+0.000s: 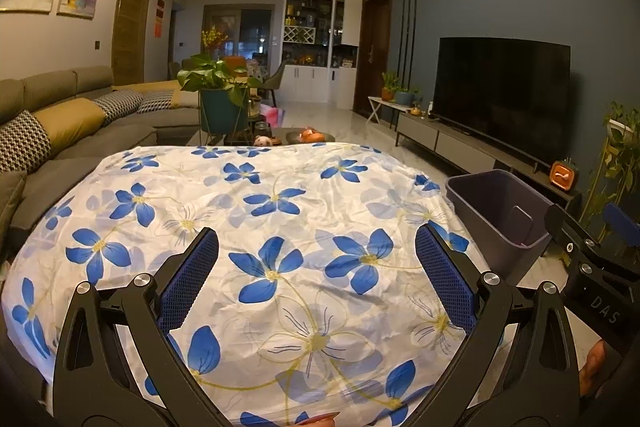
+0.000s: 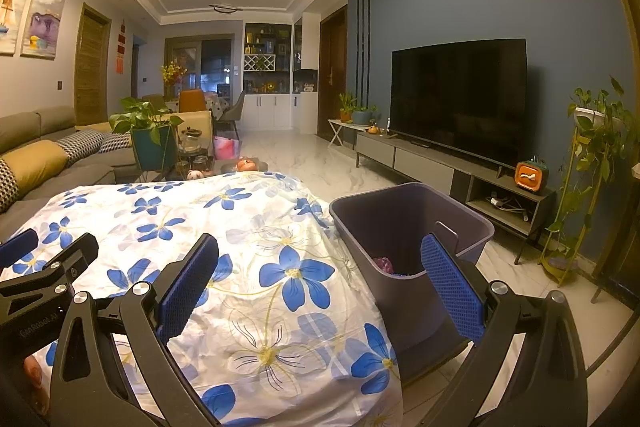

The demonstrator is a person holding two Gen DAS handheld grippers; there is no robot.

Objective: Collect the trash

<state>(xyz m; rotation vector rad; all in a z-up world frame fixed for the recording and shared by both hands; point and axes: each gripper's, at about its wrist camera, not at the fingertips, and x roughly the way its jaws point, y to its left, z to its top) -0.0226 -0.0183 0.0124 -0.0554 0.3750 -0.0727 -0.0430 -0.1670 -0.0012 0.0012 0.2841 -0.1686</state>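
Observation:
A table covered by a white cloth with blue flowers (image 1: 280, 227) fills the near view; it also shows in the right wrist view (image 2: 224, 251). A grey-purple bin (image 2: 404, 227) stands on the floor at the table's right edge, with a purple scrap (image 2: 383, 263) inside. The bin also shows in the left wrist view (image 1: 500, 211). My left gripper (image 1: 316, 251) is open and empty above the cloth. My right gripper (image 2: 320, 259) is open and empty, over the table's right edge by the bin. No loose trash shows on the cloth.
A grey sofa (image 1: 60, 131) runs along the left. A potted plant (image 1: 218, 95) and a low table with fruit (image 1: 310, 135) stand beyond the cloth. A TV (image 2: 460, 95) on a low cabinet (image 2: 440, 163) lines the right wall. A plant stand (image 2: 588, 179) is far right.

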